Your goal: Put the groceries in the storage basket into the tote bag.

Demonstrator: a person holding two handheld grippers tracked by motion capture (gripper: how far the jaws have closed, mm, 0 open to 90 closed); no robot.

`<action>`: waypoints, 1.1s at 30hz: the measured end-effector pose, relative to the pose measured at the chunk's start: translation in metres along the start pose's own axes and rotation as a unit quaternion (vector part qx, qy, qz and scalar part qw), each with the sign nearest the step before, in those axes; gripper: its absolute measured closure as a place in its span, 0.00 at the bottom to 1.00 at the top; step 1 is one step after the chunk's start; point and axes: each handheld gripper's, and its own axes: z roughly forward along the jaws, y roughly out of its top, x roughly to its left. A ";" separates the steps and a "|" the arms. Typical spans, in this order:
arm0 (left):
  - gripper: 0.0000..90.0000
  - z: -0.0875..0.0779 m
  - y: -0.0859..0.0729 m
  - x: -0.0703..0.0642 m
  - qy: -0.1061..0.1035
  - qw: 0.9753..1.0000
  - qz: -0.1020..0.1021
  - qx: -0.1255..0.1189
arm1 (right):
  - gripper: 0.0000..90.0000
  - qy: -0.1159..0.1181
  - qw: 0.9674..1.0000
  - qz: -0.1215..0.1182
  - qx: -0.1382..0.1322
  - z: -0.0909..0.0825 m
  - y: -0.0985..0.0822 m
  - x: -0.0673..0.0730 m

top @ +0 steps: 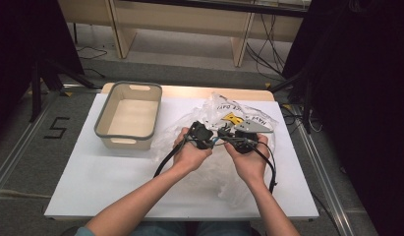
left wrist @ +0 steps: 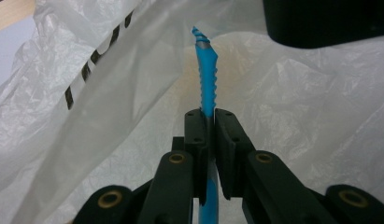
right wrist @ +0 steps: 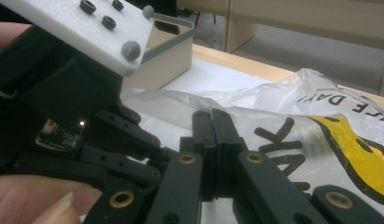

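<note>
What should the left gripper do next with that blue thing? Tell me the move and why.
Probably draw the blue tool back out of the bag toward the bin. The left gripper is shut on its blue ridged handle, with film around it on both sides, and the right gripper pinches the bag's edge, seemingly holding it for that pull.

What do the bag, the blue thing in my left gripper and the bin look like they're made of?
Bag: thin plastic film, white and half see-through, crinkled, with black letters and a yellow print. Blue thing: likely hard plastic, smooth with a slight sheen and a notched edge; what it is I cannot tell. Bin: probably moulded plastic, matt beige walls with a grey rim and cut-out handles.
</note>
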 end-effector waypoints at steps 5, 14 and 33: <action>0.93 0.006 -0.001 -0.003 -0.006 1.000 0.002 -0.010 | 1.00 -0.001 1.000 -0.001 0.000 0.000 0.000 -0.001; 0.92 0.014 -0.001 -0.006 -0.017 0.999 0.002 -0.043 | 1.00 -0.003 1.000 0.002 0.001 -0.001 -0.001 -0.004; 0.61 -0.063 -0.043 -0.005 -0.022 0.995 0.051 -0.080 | 1.00 0.006 1.000 0.001 0.028 -0.006 -0.011 -0.006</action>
